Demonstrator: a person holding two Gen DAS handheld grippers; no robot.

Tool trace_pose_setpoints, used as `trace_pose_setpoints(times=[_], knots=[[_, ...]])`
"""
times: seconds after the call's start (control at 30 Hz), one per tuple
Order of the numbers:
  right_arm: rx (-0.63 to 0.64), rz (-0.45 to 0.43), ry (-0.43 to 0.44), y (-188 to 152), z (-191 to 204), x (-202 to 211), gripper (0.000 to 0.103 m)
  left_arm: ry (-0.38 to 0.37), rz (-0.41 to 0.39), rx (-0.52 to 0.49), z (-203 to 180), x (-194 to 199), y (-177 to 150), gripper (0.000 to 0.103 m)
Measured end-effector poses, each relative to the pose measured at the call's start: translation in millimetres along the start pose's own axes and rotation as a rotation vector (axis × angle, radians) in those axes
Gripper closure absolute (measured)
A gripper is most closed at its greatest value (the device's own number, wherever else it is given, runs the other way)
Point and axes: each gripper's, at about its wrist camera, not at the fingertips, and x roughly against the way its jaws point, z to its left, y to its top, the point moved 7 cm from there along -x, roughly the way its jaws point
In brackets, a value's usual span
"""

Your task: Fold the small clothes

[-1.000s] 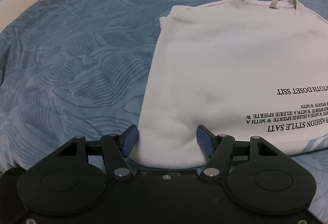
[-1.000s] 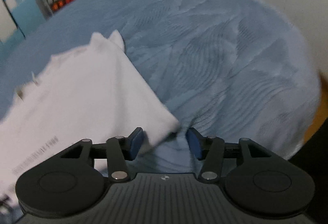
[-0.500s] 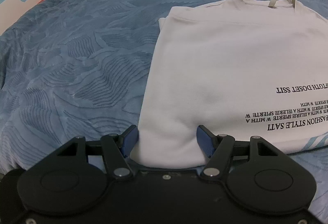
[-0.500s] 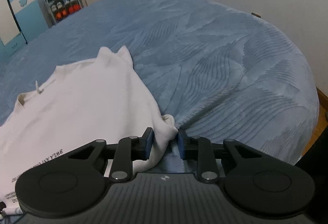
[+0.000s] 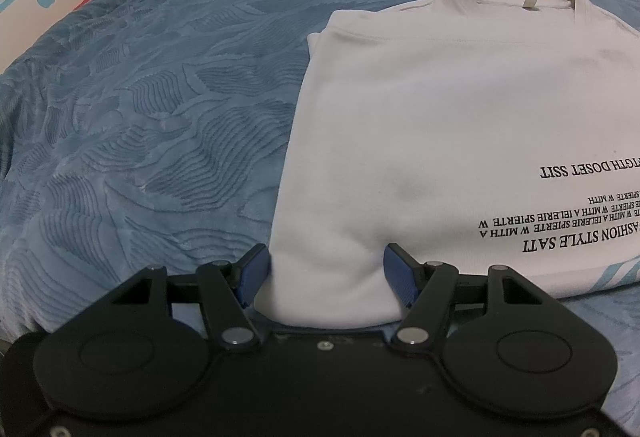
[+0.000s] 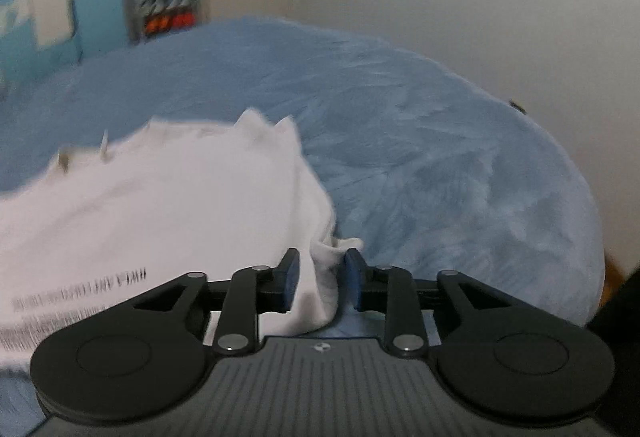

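Here the white shirt (image 5: 460,125) (black lettering) lies flat; left tongs (image 5: 324,273) gape around its hem, right tongs (image 6: 318,279) pinch a corner.

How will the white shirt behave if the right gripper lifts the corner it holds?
The white shirt will probably droop: the corner bunches between the right gripper's jaws. It looks light. The folded layers may slip open, since the left gripper is open around the other corner.

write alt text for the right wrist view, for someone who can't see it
The right tongs are shut on a bunched corner of a white t-shirt with black lettering, which lies on a textured blue bedspread. The picture is motion-blurred; a pale wall and blue-and-white furniture show behind the bed.
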Motion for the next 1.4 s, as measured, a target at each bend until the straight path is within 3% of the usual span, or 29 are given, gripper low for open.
trace_pose_setpoints(times=[0.27, 0.43, 0.5, 0.53, 0.57, 0.6, 0.63, 0.93, 1.2, 1.4], knots=[[-0.083, 0.118, -0.076, -7, -20, -29, 0.069, -0.004, 0.000, 0.004, -1, 0, 0, 0.036], [-0.228, 0.156, -0.022, -9, -32, -42, 0.068, -0.010, -0.001, 0.006, 0, 0, 0, 0.036], [-0.355, 0.157, 0.033, -8, -44, -46, 0.066, -0.015, -0.002, 0.007, 1, 0, 0, 0.036], [-0.420, 0.162, 0.065, -8, -50, -47, 0.068, -0.019, -0.003, 0.010, 1, 0, 0, 0.036], [-0.450, 0.158, 0.081, -9, -53, -46, 0.086, -0.023, -0.004, 0.012, 2, 1, 0, 0.036], [-0.461, 0.141, 0.115, -9, -53, -43, 0.096, -0.027, -0.006, 0.015, 3, 1, 0, 0.036], [-0.462, 0.127, 0.137, -9, -51, -40, 0.096, -0.030, -0.007, 0.017, 4, 2, 0, 0.036], [-0.111, -0.080, 0.268, 25, 34, 17, 0.097, -0.014, -0.050, 0.014, 20, 15, 16, 0.036], [0.015, -0.094, 0.418, 45, 138, 47, 0.096, -0.001, -0.057, 0.061, 63, 0, 39, 0.038], [0.102, -0.079, 0.546, 39, 216, 74, 0.097, -0.027, -0.037, 0.116, 79, -11, 33, 0.038]])
